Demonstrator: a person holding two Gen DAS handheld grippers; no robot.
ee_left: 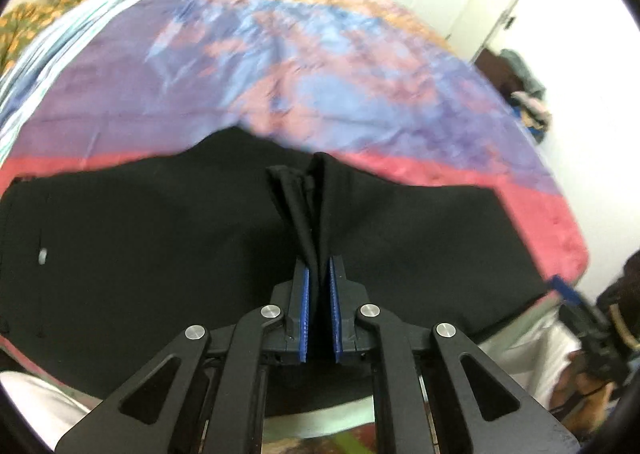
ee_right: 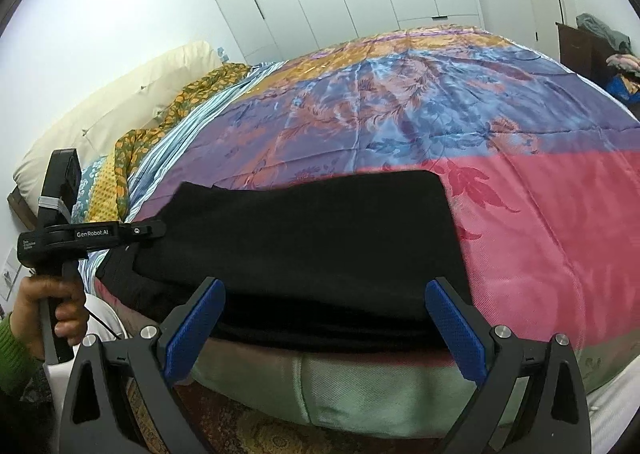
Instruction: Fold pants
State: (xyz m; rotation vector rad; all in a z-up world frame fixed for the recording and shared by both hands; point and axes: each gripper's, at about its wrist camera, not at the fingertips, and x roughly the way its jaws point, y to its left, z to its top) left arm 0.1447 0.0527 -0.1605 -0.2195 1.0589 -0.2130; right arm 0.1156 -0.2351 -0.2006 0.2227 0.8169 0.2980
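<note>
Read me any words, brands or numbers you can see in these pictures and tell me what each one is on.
"GenRobot.AI": white lettering on the side of the left claw, seen from the right wrist view.
Small white print at the rear end of that same tool's body: too small to read.
Nothing readable on the black pants or the bedspread.

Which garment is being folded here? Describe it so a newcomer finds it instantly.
Start at the bed with the multicoloured bedspread. Along its near red edge lie the black pants, pinched by the left gripper. They are the only plain black fabric on the patterned cover.
</note>
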